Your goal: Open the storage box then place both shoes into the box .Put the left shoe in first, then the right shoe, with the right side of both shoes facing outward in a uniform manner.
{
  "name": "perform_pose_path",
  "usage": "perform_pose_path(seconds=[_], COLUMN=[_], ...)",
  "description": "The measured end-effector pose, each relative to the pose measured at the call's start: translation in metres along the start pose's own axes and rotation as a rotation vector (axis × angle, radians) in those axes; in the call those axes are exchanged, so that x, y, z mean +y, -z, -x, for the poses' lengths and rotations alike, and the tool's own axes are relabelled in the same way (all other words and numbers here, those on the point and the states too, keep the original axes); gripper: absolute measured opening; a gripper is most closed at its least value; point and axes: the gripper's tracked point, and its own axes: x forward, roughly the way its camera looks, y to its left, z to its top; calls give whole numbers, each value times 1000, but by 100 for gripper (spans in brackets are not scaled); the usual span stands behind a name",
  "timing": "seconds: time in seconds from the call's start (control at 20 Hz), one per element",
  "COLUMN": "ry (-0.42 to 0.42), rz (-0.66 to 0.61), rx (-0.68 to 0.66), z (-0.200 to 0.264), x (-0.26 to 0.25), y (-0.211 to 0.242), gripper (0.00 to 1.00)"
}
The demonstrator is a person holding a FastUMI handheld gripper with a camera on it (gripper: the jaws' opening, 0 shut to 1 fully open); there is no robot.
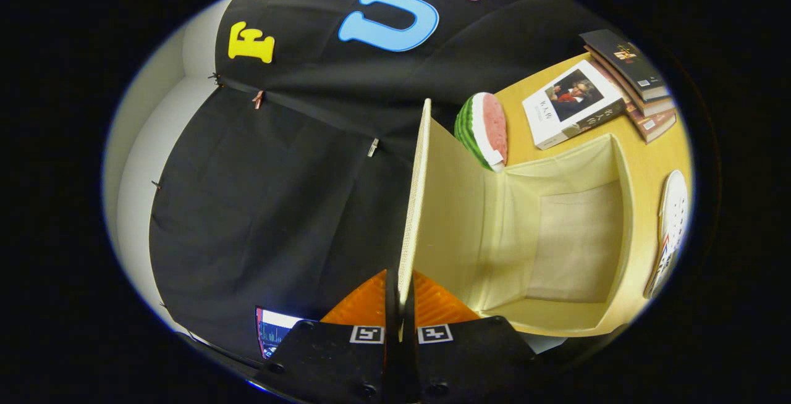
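My gripper (400, 296) is shut on the lid (413, 206) of the storage box, both fingers pressing its thin edge. The lid stands raised, edge-on, running straight ahead from between the fingers. Beside the lid the cream fabric box (621, 231) lies open, its pale lined inside bare. A white shoe (670, 225) lies on the wooden table (649, 163) on the far side of the box from the lid, only partly visible.
A watermelon-slice toy (483, 129) stands by the box's corner beyond the lid. A white book (571, 110) and a stack of dark books (636, 79) lie on the table past the box. A screen (275, 330) shows beside the fingers.
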Motion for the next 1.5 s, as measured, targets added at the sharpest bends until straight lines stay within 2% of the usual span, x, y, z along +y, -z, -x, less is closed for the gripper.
perform_pose_path(seconds=[0.5, 0.95, 1.05, 1.15, 1.2, 1.35, 1.5], ry=[21, 80, 122, 155, 158, 201, 279], rz=[62, 94, 180, 281, 318, 370, 383], rx=[98, 114, 85, 50, 30, -51, -128], z=[-103, -122, -113, -111, -92, -55, -10], x=[29, 23, 16, 5, 12, 4, -22], y=[32, 38, 29, 17, 9, -21, -48], gripper=[5, 6, 14, 70, 98, 98, 98])
